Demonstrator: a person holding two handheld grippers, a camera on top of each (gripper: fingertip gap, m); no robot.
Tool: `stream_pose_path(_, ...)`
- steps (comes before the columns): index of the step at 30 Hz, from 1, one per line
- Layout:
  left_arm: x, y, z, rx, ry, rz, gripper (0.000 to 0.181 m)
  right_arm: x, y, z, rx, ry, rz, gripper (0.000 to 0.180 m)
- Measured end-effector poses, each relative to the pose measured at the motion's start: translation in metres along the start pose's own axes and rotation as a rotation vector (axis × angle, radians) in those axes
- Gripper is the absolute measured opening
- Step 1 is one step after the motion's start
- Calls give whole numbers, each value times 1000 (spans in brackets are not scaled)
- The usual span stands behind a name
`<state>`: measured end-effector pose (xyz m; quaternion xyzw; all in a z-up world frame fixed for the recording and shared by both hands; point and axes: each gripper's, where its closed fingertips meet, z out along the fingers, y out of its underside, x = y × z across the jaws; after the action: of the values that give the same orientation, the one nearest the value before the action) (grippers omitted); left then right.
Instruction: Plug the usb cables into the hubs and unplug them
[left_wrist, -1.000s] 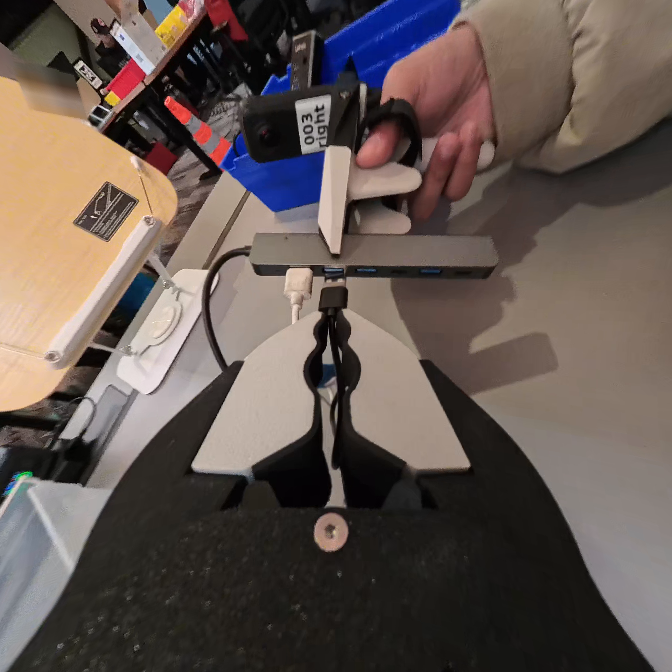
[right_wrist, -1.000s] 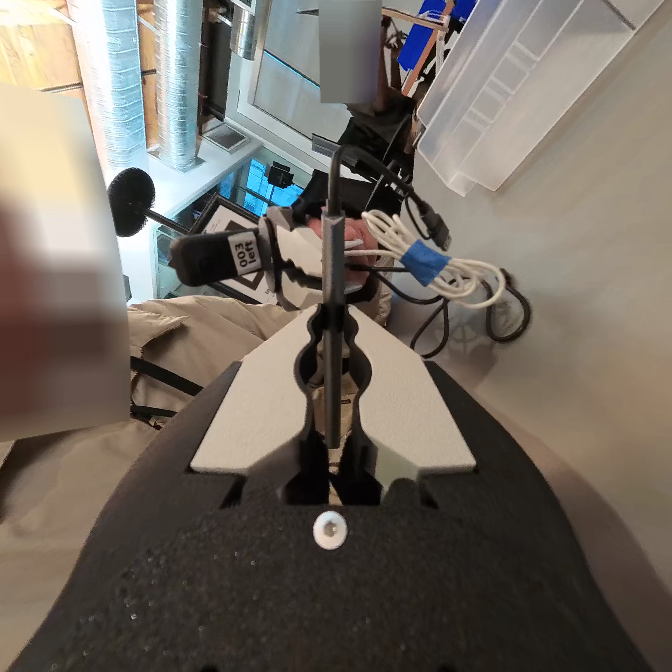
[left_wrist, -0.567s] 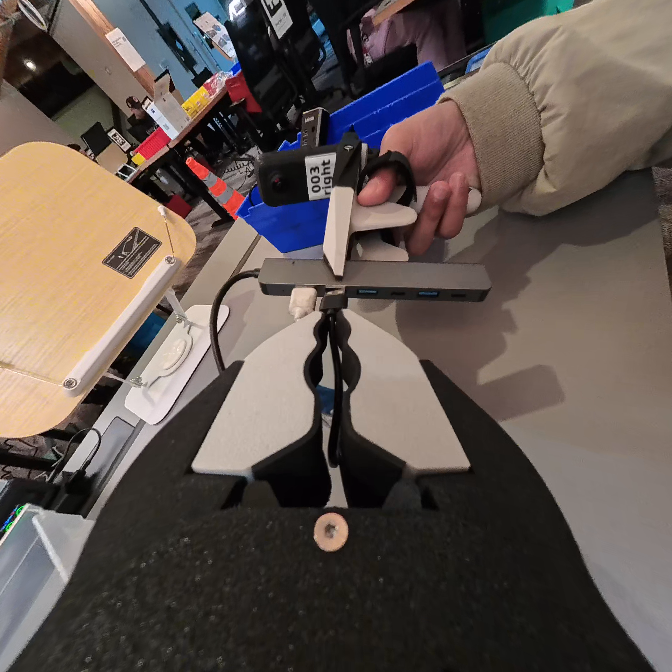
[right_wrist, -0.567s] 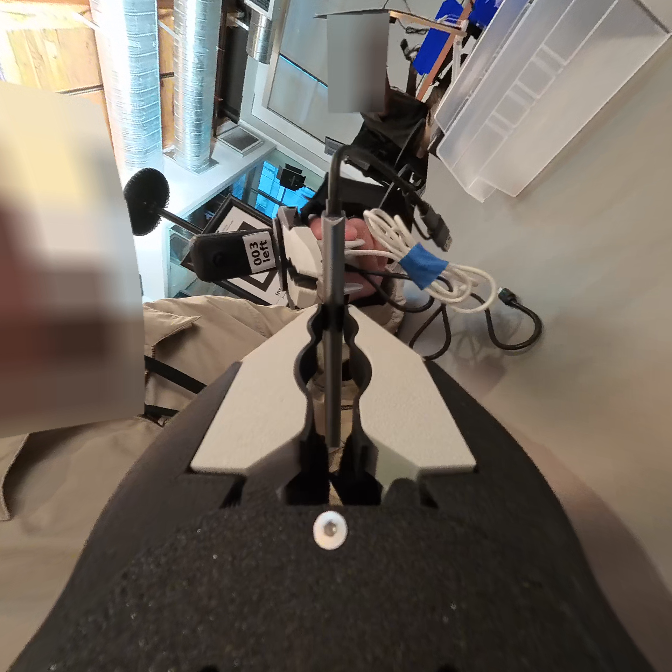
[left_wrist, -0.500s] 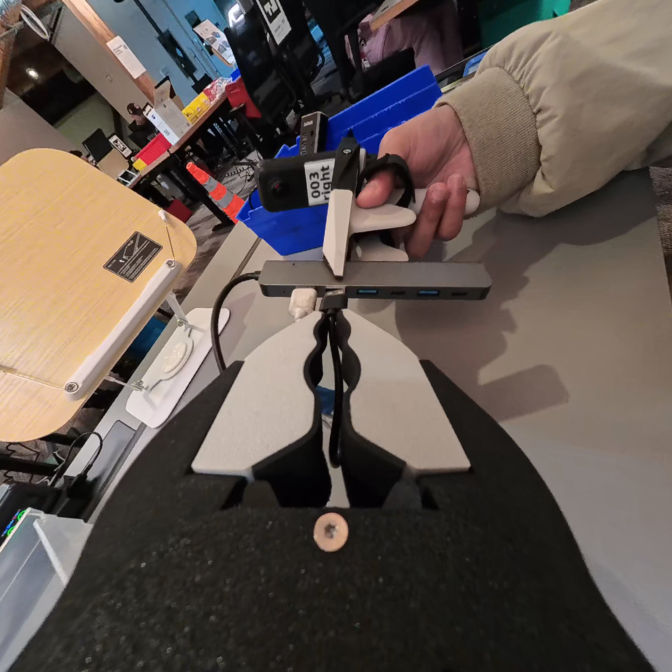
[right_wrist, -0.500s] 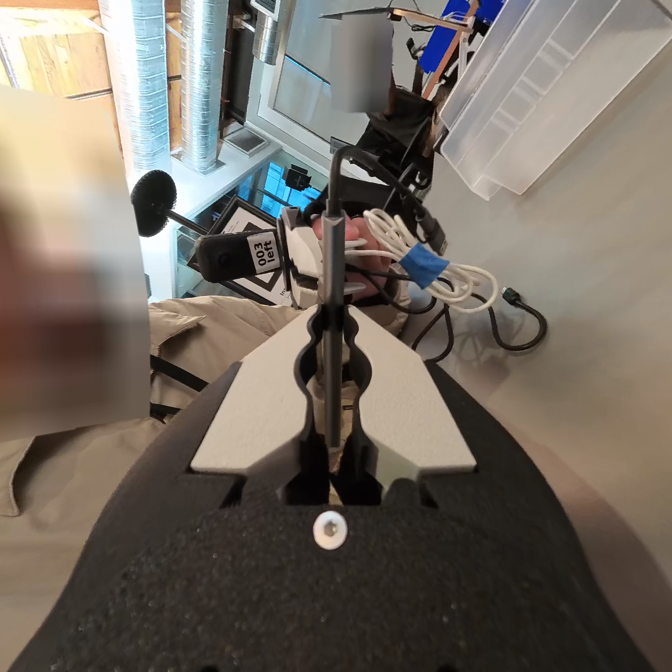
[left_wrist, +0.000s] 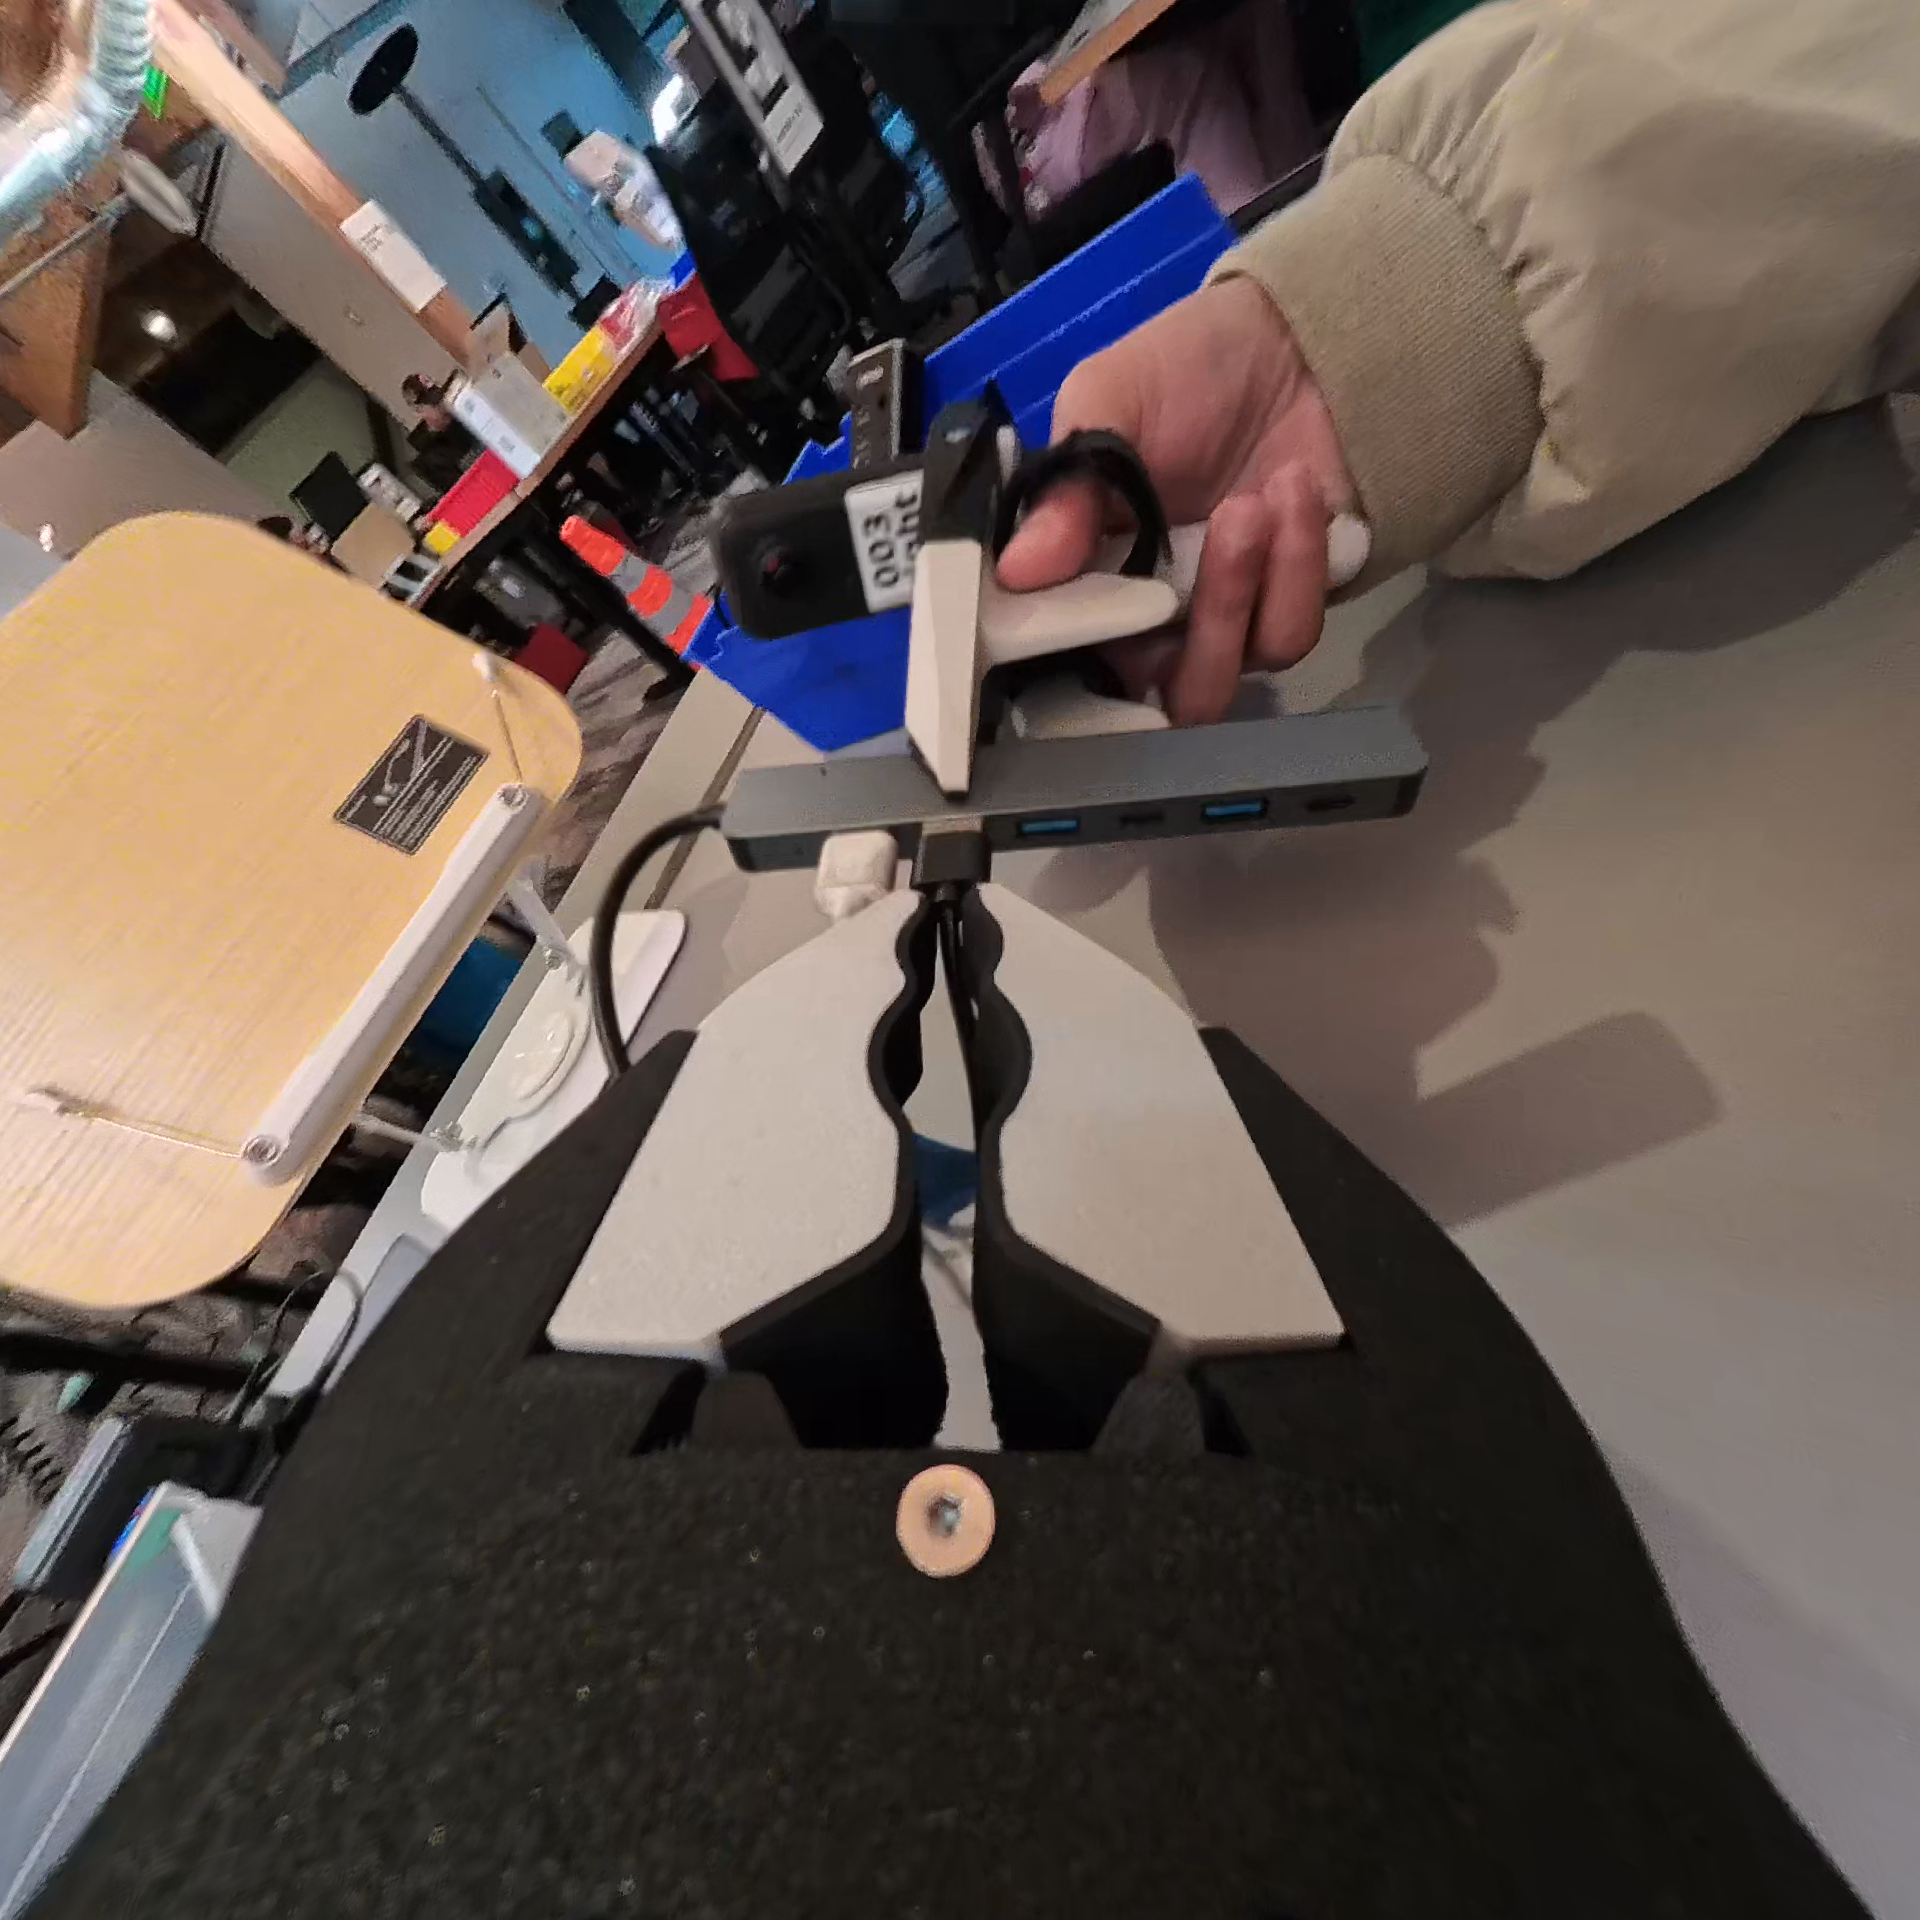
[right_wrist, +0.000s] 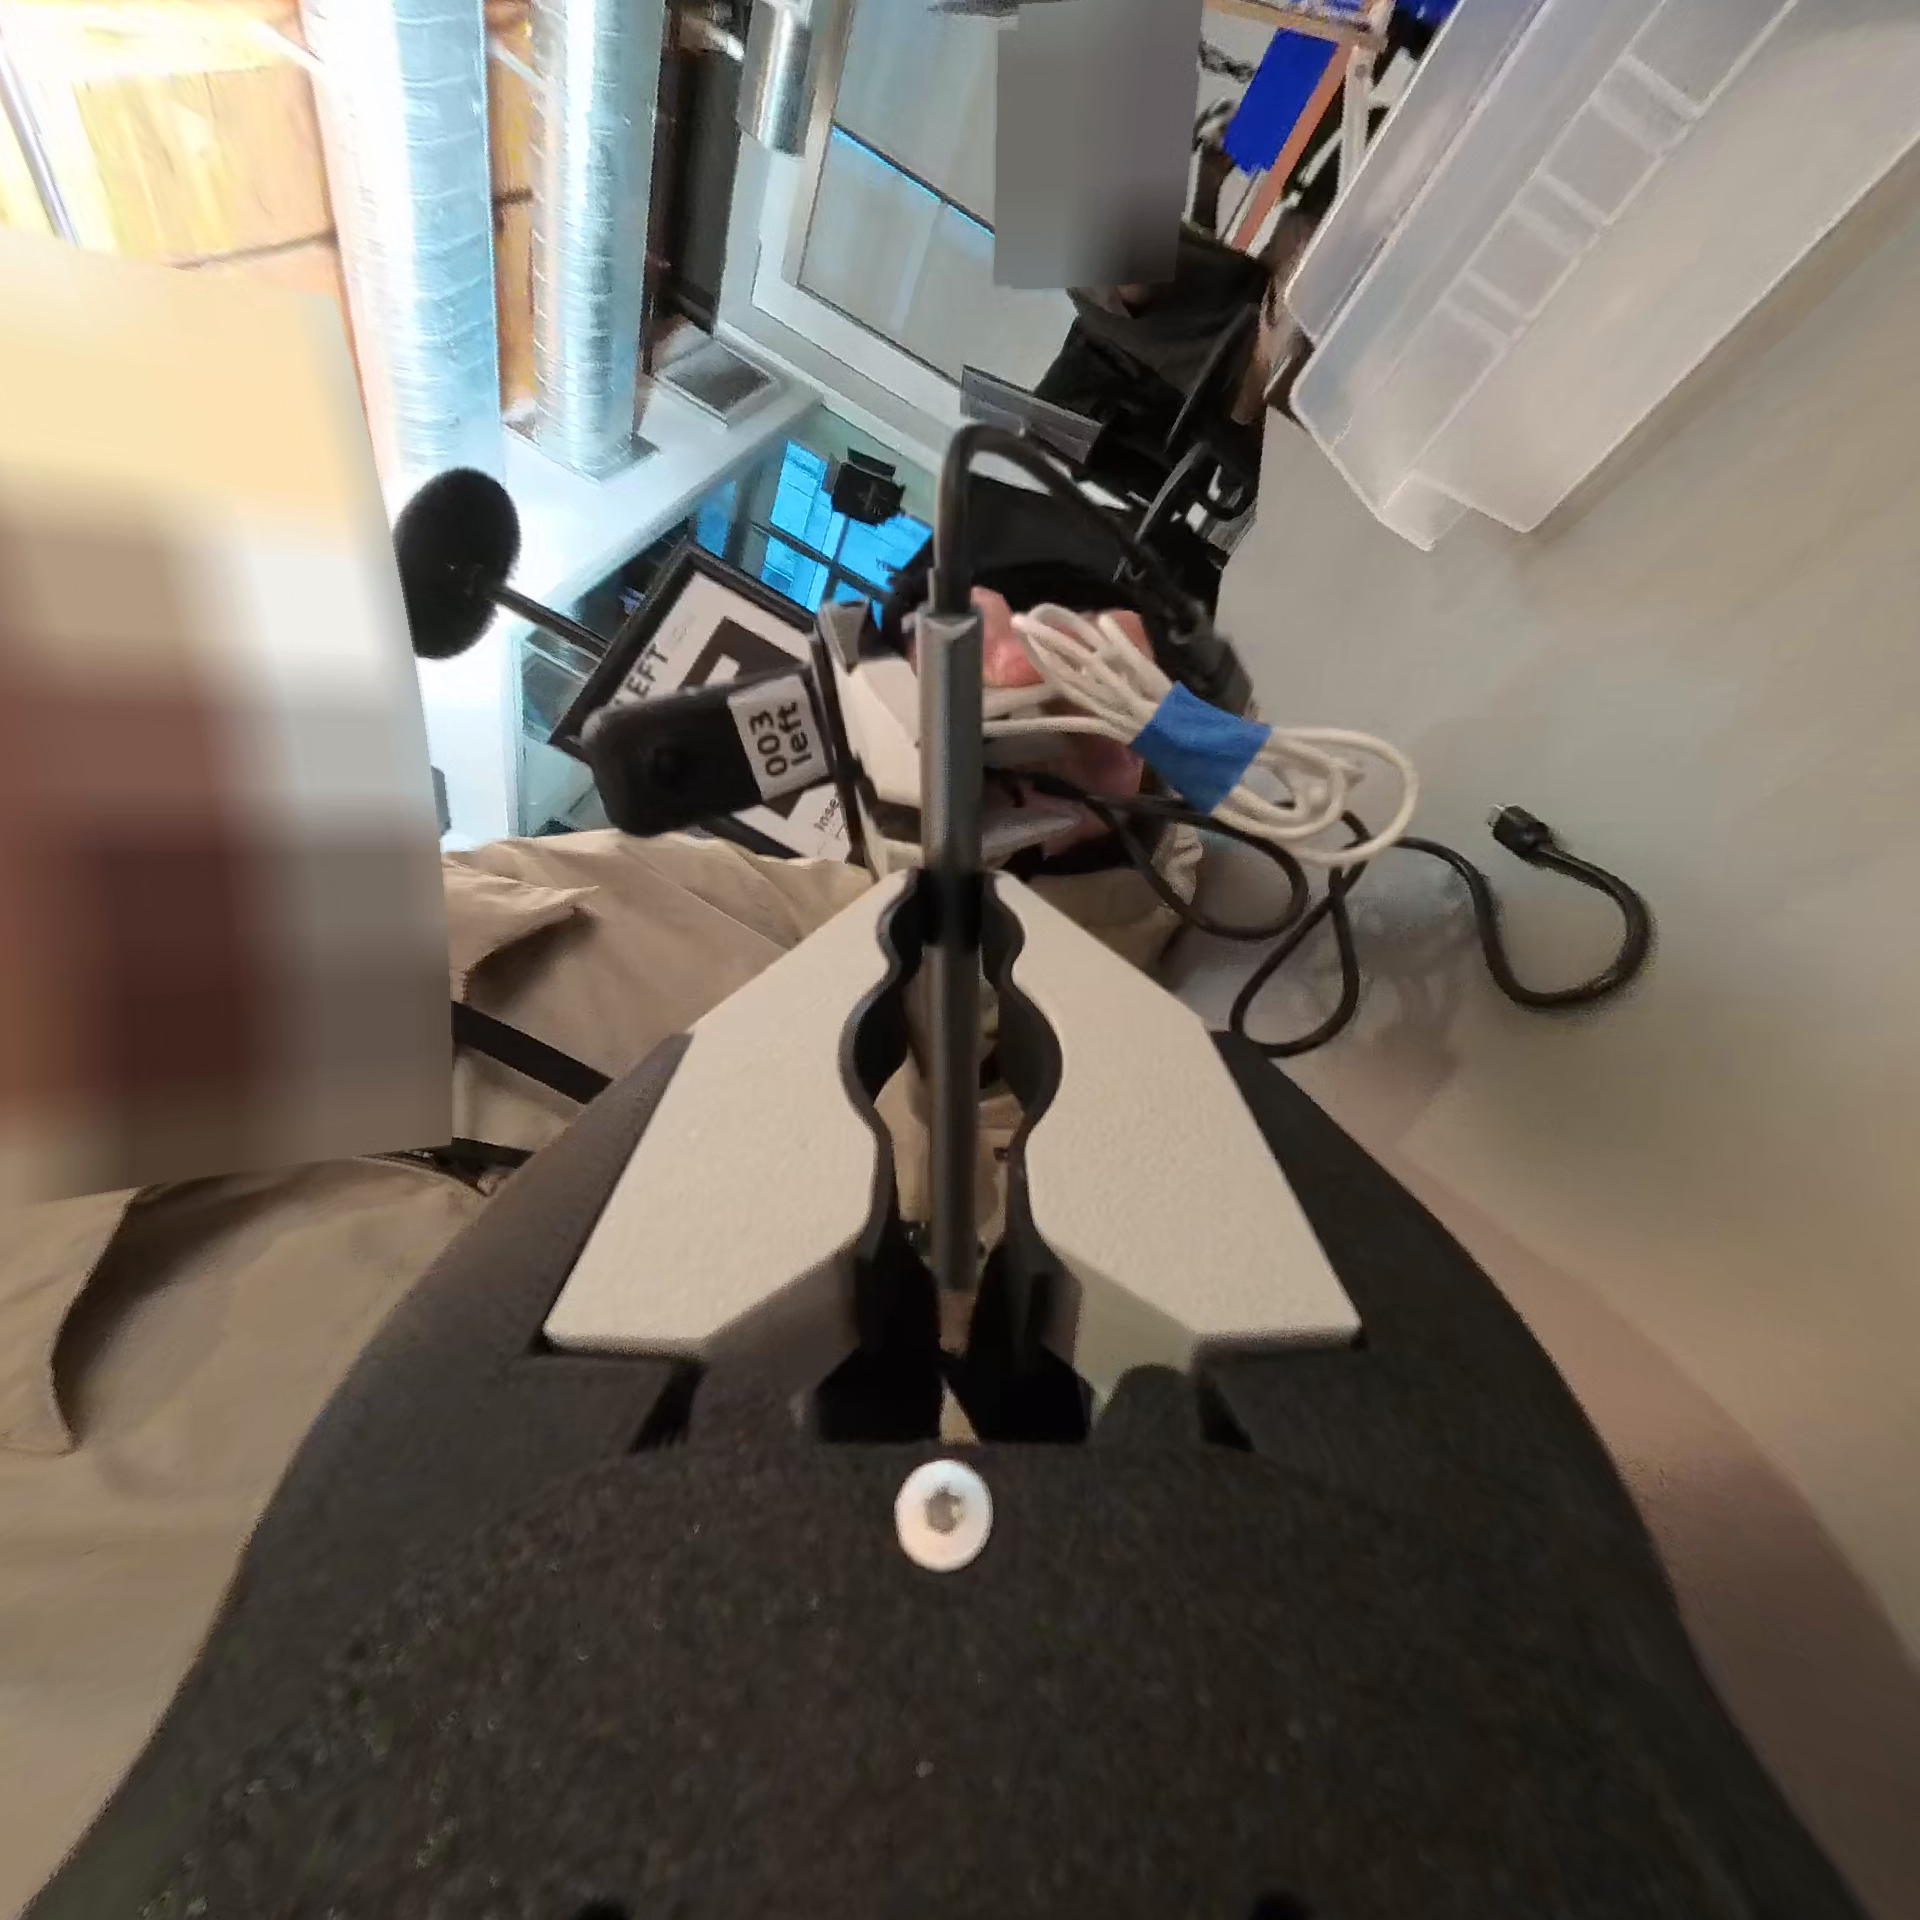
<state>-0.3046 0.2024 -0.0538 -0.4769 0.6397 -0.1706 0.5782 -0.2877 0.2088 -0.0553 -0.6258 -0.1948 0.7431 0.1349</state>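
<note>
Your left gripper (left_wrist: 948, 925) has its jaws narrowed onto the black USB cable (left_wrist: 961, 1023), which runs out between them to a black plug (left_wrist: 948, 854) seated in the grey hub (left_wrist: 1081, 781) just ahead. A white plug (left_wrist: 854, 873) sits in the port just left of it. Your right gripper (right_wrist: 945, 909) clamps the hub's body edge-on between its jaws, holding it above the grey table (left_wrist: 1621, 935). Beyond those jaws, a white cable bundle (right_wrist: 1226, 753) with blue tape hangs from the hub.
</note>
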Motion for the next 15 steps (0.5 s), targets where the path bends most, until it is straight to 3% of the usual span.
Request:
stream_pose_path(11, 3, 8, 8, -68, -19, -17, 4, 5, -2, -3, 19, 19, -1, 9)
stream_pose_path(15, 5, 18, 10, -119, -15, 17, 4, 13, 2, -2, -15, 109, -40, 9)
